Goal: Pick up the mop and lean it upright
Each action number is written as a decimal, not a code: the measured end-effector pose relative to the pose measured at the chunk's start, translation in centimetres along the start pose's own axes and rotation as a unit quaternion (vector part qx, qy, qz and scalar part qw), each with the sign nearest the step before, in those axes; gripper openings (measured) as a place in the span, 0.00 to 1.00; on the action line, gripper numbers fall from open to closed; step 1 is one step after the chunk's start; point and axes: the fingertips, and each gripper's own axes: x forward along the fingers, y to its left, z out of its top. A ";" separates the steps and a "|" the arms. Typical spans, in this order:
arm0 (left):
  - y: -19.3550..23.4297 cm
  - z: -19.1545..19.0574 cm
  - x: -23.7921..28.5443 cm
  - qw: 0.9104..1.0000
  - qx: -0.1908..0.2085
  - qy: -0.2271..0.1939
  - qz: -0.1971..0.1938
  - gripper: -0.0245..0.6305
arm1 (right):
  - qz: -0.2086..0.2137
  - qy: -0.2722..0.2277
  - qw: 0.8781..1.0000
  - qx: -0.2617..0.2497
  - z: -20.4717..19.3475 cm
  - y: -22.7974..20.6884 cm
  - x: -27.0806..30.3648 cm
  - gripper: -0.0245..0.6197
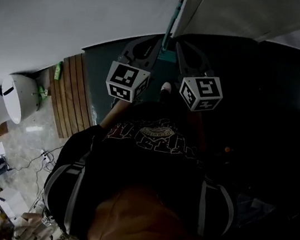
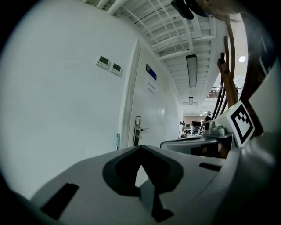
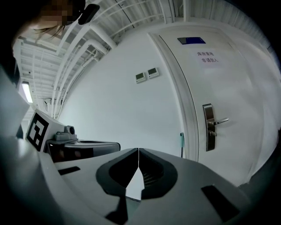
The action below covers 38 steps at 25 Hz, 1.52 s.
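The mop shows only as a thin teal handle [image 1: 177,11] standing upright against the white wall beside the door frame. Its top end appears in the left gripper view [image 2: 117,141] and in the right gripper view [image 3: 181,141]. Both grippers are held up side by side in front of the person's chest, pointing at the wall, a short way from the handle. My left gripper [image 1: 158,41] is shut with nothing between its jaws, tips meeting [image 2: 140,147]. My right gripper [image 1: 179,47] is also shut and empty [image 3: 138,150]. The mop head is hidden.
A white door with a metal lever handle [image 3: 211,125] stands right of the mop handle. Two wall control panels [image 3: 147,74] sit left of the door frame. On the floor at left are a wooden slatted board [image 1: 71,98], a white rounded fixture [image 1: 17,98] and loose cables [image 1: 42,156].
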 end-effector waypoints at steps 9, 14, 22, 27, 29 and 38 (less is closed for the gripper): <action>0.3 1.7 6.7 0.999 -0.009 -0.009 0.029 0.11 | 0.033 0.007 0.999 -0.011 1.8 -6.7 2.8 0.07; 1.4 1.6 8.8 0.999 -0.013 -0.001 0.040 0.11 | 0.038 0.011 0.999 -0.016 2.3 -8.6 4.4 0.07; 3.9 1.4 11.9 0.999 -0.018 0.015 0.025 0.11 | 0.020 0.021 1.000 -0.005 2.1 -10.8 7.4 0.07; 5.7 1.7 13.6 1.000 -0.010 0.023 -0.006 0.11 | -0.007 0.019 1.000 0.007 2.1 -11.5 9.6 0.07; 6.6 2.0 14.7 1.000 -0.009 0.023 -0.016 0.11 | -0.014 0.019 1.000 0.009 2.2 -12.0 10.9 0.07; 10.5 3.1 16.6 0.998 0.002 0.023 -0.054 0.11 | -0.062 0.015 0.998 0.009 2.9 -13.4 15.5 0.07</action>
